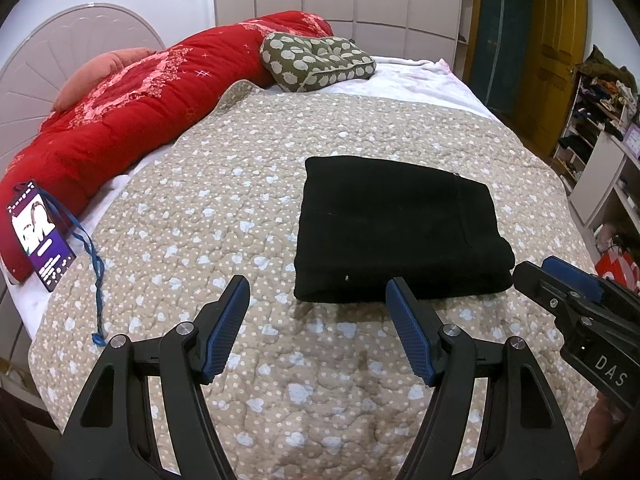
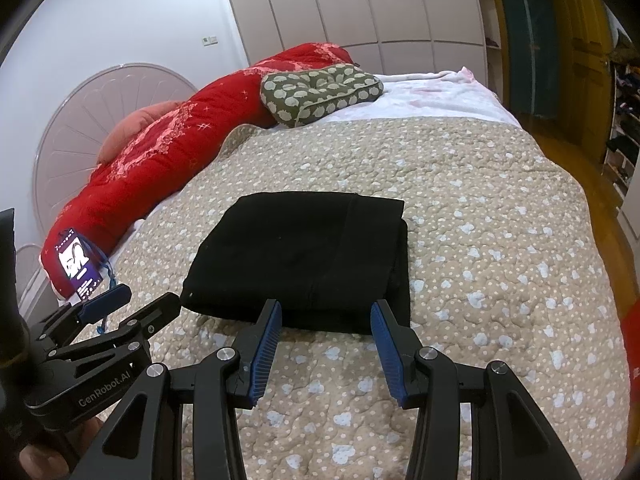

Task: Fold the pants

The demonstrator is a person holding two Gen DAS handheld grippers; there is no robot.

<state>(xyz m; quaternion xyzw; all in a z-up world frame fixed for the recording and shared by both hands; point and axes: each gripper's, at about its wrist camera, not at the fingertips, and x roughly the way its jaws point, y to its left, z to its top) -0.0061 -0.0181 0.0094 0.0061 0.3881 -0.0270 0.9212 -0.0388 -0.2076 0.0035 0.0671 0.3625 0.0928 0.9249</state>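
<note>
The black pants [image 1: 396, 232] lie folded into a compact rectangle on the beige quilt; they also show in the right wrist view [image 2: 304, 264]. My left gripper [image 1: 318, 292] is open and empty, just short of the pants' near edge, toward their left end. My right gripper [image 2: 326, 312] is open and empty at the near edge of the pants, toward their right end. The right gripper shows at the right edge of the left wrist view [image 1: 560, 280]. The left gripper shows at the lower left of the right wrist view [image 2: 136, 304].
The beige quilt [image 1: 224, 208] with pale hearts covers the bed. A red duvet [image 1: 120, 120] lies along the left side, with a green patterned cushion [image 1: 316, 60] at the far end. A purple card on a blue lanyard [image 1: 40, 236] lies at the left. Shelves [image 1: 600, 128] stand right.
</note>
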